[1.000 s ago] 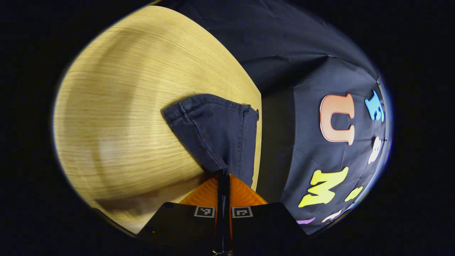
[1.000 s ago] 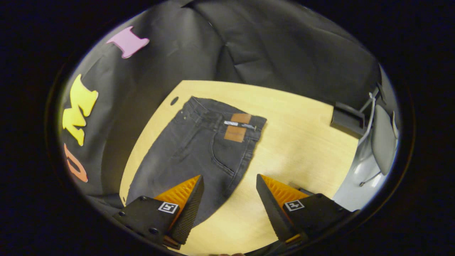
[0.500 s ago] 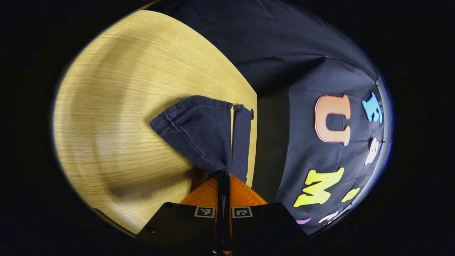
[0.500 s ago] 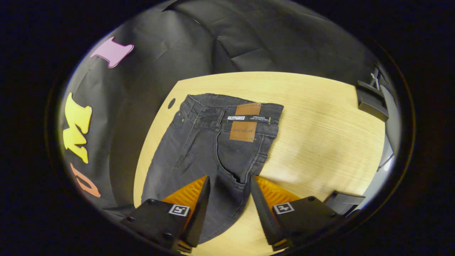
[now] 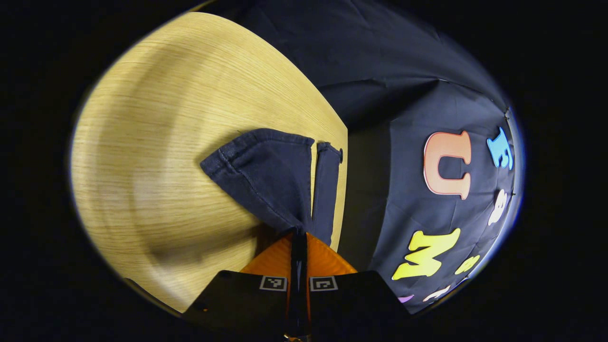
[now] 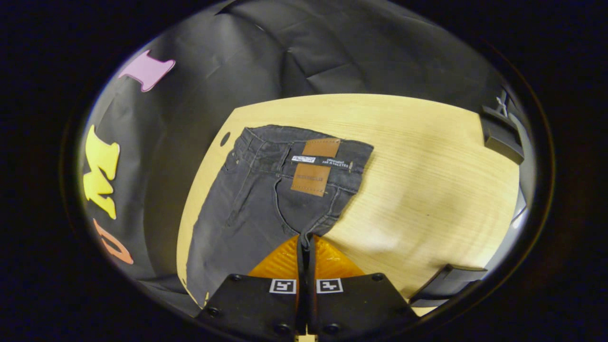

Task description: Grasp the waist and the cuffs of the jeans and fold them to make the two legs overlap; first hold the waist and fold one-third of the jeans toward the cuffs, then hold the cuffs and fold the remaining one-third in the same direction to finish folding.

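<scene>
So the big change: half a second back the right gripper (image 6: 304, 242) had its orange fingers spread on either side of the denim, and now they've clamped together on the jeans (image 6: 266, 199) around the crotch seam, bottom centre of the right gripper view. Meanwhile the left gripper (image 5: 298, 237) hasn't let go, fingers pinched tight on the cuffs (image 5: 275, 175), which fan out from bottom centre toward the middle of the left gripper view, with a slit of table (image 5: 166, 142) showing between the two legs. Going left to right in the right gripper view: booth wall, then the jeans lying flat with the waist (image 6: 304, 145) and its brown patch (image 6: 316, 166) up top, then bare wood. My guess is both ends are now held, so the leg-over-leg fold can start.
</scene>
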Demonstrator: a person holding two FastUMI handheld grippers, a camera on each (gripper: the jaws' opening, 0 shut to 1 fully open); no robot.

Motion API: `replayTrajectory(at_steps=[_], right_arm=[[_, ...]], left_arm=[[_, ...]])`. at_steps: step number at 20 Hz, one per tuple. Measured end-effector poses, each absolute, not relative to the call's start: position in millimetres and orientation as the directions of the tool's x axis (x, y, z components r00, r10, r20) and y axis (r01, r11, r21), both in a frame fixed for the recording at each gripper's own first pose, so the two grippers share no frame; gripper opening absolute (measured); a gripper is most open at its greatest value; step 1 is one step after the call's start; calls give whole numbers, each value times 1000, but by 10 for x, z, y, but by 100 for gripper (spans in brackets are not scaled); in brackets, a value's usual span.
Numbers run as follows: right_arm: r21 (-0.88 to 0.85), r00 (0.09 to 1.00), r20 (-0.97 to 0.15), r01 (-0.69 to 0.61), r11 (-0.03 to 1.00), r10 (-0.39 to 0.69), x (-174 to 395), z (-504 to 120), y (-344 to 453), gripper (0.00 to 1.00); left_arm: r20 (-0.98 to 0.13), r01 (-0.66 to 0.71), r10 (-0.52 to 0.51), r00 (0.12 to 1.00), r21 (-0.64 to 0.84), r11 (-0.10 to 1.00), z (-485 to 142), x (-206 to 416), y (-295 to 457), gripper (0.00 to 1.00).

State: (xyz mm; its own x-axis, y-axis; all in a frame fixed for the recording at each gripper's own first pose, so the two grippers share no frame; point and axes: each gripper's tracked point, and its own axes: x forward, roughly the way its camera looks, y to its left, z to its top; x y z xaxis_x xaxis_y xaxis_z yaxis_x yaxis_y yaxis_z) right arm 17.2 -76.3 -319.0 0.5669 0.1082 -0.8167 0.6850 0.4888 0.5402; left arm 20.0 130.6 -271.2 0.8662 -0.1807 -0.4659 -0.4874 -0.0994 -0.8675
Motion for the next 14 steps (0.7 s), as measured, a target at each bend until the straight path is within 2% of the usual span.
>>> replayTrajectory(at_steps=[5,7,8,14], right_arm=[[598,602,-786,685,415,140,180,-3060,-770,1],[617,622,-770,672,410,141,147,-2862,-810,5],[632,638,-757,659,407,141,159,-2743,-840,1],[741,751,-639,544,394,167,735,-2100,-847,1]], left_arm=[[-471,-491,-172,865,-866,-98,-2648,185,1316,4],[-475,-493,-173,863,-865,-86,-2580,191,1316,4],[-471,-488,-170,865,-869,-75,-2509,217,1323,4],[-446,-456,-190,875,-890,-10,-2044,739,1382,4]])
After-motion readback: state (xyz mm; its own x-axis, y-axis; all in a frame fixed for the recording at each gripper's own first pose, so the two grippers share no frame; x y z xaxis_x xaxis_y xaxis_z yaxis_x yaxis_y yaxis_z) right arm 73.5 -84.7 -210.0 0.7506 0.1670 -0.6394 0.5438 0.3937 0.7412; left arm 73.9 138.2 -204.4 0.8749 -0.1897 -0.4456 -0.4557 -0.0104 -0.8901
